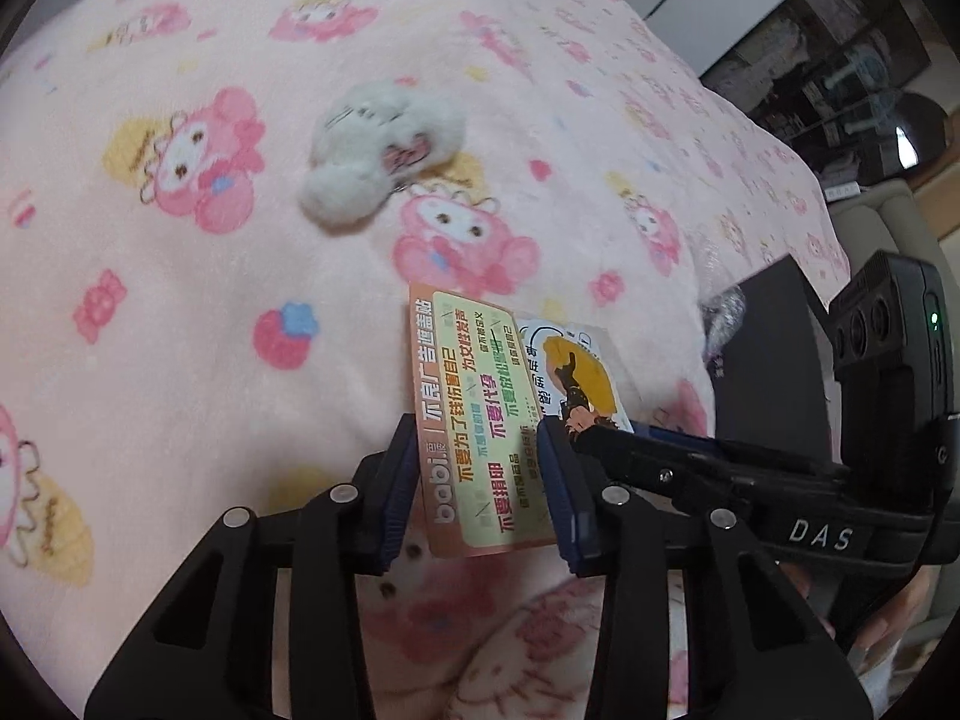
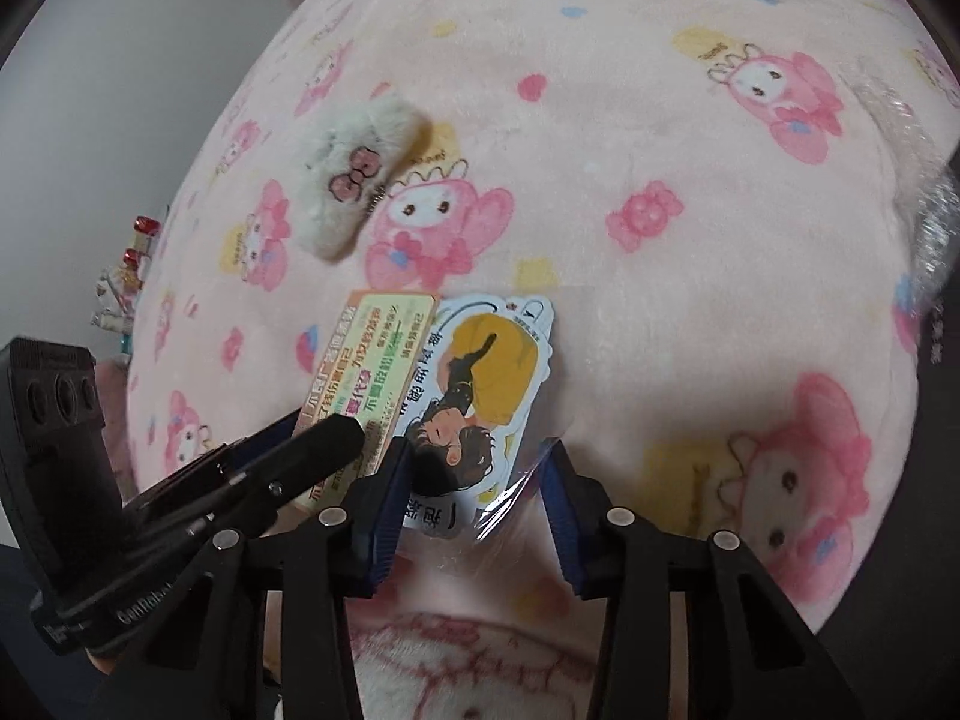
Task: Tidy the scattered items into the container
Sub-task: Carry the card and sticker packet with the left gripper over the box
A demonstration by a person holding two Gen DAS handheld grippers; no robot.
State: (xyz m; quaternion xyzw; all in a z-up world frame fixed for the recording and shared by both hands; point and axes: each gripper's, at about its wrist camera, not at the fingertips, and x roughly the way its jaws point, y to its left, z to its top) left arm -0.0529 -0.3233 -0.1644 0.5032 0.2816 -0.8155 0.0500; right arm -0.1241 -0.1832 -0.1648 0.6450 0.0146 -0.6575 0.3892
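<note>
Your left claw [image 1: 480, 480] is clenched on a green and yellow card [image 1: 480, 420]. The blue pads [image 1: 401, 480] press on its two long sides, so the card sticks out flat in front of you and does not droop. Your right claw [image 2: 474, 492] grasps a sticker in a clear sleeve [image 2: 480, 378]. The sticker shows a person in a yellow dress. Its pads squeeze the crinkly plastic at the bottom end, and the top end points away from you.

You hold both things side by side, just above the pink blanket [image 1: 180, 312]. The card and the sticker touch or overlap a little at their edges. I think you hold them close like this so both can go to the same place together.

A fluffy white toy [image 1: 384, 150] with a pink bow lies alone on the blanket, further away from you. It is not picked up yet.

A dark box shape [image 1: 774, 360] sits at the right edge of the blanket, by your right claw. It may be the container, but I cannot tell for sure. If it is, you need to carry both flat things over there and let go gently, so they do not slide out.
</note>
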